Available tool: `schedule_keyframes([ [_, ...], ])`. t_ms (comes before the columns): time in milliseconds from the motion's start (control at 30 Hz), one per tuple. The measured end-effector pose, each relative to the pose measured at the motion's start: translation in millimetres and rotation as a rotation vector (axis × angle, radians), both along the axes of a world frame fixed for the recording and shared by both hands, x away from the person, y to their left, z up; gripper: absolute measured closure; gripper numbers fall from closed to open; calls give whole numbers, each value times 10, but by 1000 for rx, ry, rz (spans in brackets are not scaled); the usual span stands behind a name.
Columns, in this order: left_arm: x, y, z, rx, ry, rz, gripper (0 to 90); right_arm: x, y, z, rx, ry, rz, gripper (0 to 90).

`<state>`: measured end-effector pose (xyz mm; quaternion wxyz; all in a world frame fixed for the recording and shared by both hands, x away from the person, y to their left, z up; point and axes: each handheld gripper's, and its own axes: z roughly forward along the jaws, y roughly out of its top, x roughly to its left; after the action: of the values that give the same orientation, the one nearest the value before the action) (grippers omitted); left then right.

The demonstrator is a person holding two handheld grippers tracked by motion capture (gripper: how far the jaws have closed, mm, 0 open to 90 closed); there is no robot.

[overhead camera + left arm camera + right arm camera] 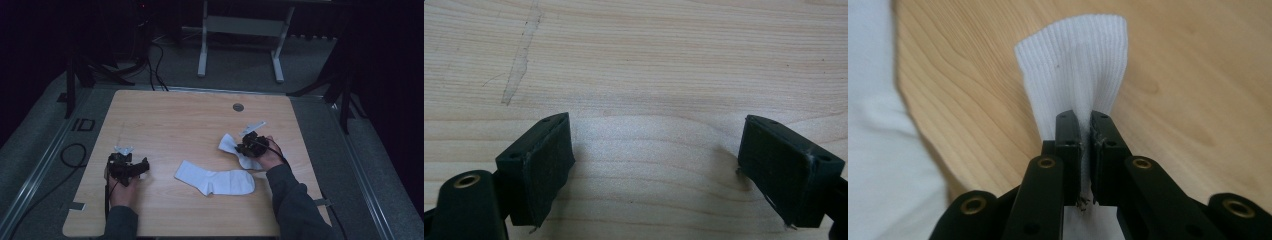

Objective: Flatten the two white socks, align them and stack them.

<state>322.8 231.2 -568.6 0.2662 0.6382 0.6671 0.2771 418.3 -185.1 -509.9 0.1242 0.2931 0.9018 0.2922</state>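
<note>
A white sock (215, 181) lies flat on the wooden table (175, 120), near the front middle. A second white sock (231, 144) is right of it, and my right gripper (246, 147) is shut on it. In the right gripper view the jaws (1084, 122) pinch the ribbed sock (1073, 60) just below its cuff, which fans out above the table; the flat sock (873, 150) shows at the left edge. My left gripper (131, 167) rests low at the front left. In the left gripper view it (656, 150) stands open over bare wood, with nothing between its pads.
A round cable hole (238, 107) sits near the table's far edge. A pale scratch (519, 65) marks the wood ahead of the left gripper. Beyond the table stand a white frame (202, 50) and dark stands. A cable loop (75, 155) lies on the floor at the left.
</note>
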Motion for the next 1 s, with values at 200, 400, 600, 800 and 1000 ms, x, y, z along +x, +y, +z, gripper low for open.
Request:
schedule_keyframes([
  [200,0,0,0,0,0,1,144,-87,-5,315,61,-39,28,840],
  [400,1,0,-1,1,-2,1,144,-237,-10,690,95,-108,56,840],
  [600,0,0,0,0,0,0,144,-390,-71,991,125,-166,81,839],
  [800,0,1,0,1,0,-1,144,-509,-69,1213,172,-199,109,838],
  [1000,1,0,0,0,-1,1,144,-686,-31,1342,195,-214,156,836],
])
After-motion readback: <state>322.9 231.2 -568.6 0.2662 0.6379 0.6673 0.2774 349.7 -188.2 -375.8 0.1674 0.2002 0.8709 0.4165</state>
